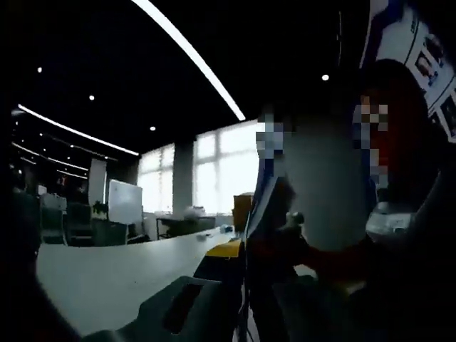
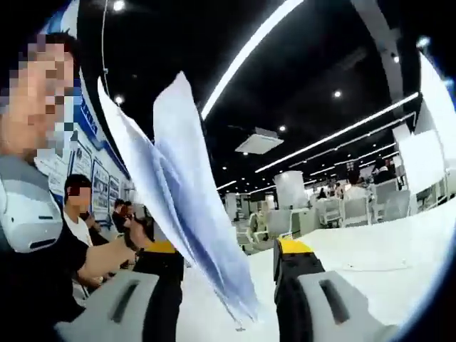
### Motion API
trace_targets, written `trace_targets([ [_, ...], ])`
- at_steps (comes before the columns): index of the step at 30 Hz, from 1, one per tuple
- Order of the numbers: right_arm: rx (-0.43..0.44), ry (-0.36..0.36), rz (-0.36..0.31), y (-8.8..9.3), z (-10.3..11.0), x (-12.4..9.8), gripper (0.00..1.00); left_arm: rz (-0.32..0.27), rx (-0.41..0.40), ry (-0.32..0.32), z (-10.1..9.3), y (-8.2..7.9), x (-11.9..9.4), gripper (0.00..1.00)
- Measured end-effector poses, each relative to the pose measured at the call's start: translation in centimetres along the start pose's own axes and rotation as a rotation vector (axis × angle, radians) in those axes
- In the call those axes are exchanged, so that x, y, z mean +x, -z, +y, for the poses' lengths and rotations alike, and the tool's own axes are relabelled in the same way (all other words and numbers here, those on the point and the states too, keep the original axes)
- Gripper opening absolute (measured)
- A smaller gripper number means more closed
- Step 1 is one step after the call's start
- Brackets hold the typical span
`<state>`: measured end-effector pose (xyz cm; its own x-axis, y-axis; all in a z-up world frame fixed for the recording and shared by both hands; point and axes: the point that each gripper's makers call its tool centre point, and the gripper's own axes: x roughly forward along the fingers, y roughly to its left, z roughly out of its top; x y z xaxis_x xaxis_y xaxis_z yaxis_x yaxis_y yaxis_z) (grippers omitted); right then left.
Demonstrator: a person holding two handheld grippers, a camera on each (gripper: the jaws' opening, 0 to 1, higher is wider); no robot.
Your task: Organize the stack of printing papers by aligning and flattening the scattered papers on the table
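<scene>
Raised well off the white table (image 2: 399,249): a sheaf of printing papers (image 2: 192,214), fanned and standing on edge in the right gripper view, lower corner hanging between the yellow-tipped fingers (image 2: 293,249) of the right gripper (image 2: 226,260). Jaws set wide, papers passing through the gap, no pad seen pressing on them; whether any grip holds there cannot be told. More white sheets (image 2: 370,260) lying flat further along the table top, towards its far right edge. At the left of that view, the person (image 2: 35,235) in a dark top with a hand (image 2: 139,235) lifted beside the papers, and another seated figure (image 2: 75,221) behind.

In the left gripper view, dim and backlit: the left gripper (image 1: 214,285) low in the picture, one grey jaw with a yellow tip (image 1: 226,249) discernible, the other lost in shadow against the person's dark shape; opening impossible to judge. Pale table surface (image 1: 107,274) stretching away to bright windows (image 1: 221,167) and a whiteboard (image 1: 125,201). Strip lights (image 2: 249,46) running overhead.
</scene>
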<state>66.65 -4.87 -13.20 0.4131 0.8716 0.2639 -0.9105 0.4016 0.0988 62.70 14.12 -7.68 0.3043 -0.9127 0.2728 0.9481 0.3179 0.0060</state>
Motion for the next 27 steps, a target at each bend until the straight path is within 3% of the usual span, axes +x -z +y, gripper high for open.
trace_targets([
  [2,-0.054,-0.019,-0.025,-0.3,0.7,0.1,0.22,0.004,-0.011,-0.014,0.4,0.9,0.0,0.04],
  [4,-0.074,-0.010,-0.021,-0.3,0.7,0.1,0.17,0.007,-0.026,-0.038,0.9,1.7,0.0,0.05],
  [6,-0.123,0.024,0.009,0.1,0.2,0.1,0.14,0.012,-0.065,-0.120,2.3,3.5,-0.1,0.05],
  [9,-0.136,0.079,0.064,1.1,-1.0,-0.1,0.10,0.044,-0.047,-0.226,3.9,5.9,0.0,0.05],
  [10,-0.163,0.091,0.096,1.7,-1.4,-0.2,0.02,0.049,-0.035,-0.247,4.2,6.4,0.1,0.05],
  [11,-0.181,0.086,0.112,2.2,-1.4,-0.1,0.00,0.051,-0.027,-0.270,4.5,7.0,0.2,0.05],
  [13,-0.225,0.155,0.130,3.3,-2.5,-0.1,0.00,0.076,0.015,-0.316,5.1,9.1,0.8,0.05],
  [14,-0.246,0.168,0.138,3.6,-2.7,-0.1,0.00,0.080,0.077,-0.352,5.5,9.7,1.0,0.05],
  [16,-0.261,0.194,0.141,4.5,-3.1,-0.1,0.00,0.098,0.101,-0.384,6.1,10.8,1.3,0.05],
  [17,-0.271,0.201,0.142,5.1,-3.2,-0.1,0.00,0.117,0.160,-0.447,7.0,11.5,1.1,0.05],
  [20,-0.257,0.217,0.149,6.9,-3.9,-0.4,0.00,0.135,0.172,-0.447,7.2,13.3,1.7,0.06],
  [22,-0.294,0.272,0.191,8.2,-4.9,-1.1,0.00,0.209,0.269,-0.452,7.5,15.2,1.5,0.08],
  [23,-0.304,0.287,0.213,8.9,-5.1,-1.4,0.02,0.252,0.270,-0.470,7.7,16.2,1.1,0.12],
  [25,-0.232,0.277,0.233,9.9,-4.7,-1.7,0.16,0.241,0.234,-0.472,7.3,16.7,1.2,0.33],
  [27,-0.161,0.263,0.212,9.9,-4.3,-1.9,0.26,0.218,0.202,-0.457,6.7,16.6,1.3,0.43],
])
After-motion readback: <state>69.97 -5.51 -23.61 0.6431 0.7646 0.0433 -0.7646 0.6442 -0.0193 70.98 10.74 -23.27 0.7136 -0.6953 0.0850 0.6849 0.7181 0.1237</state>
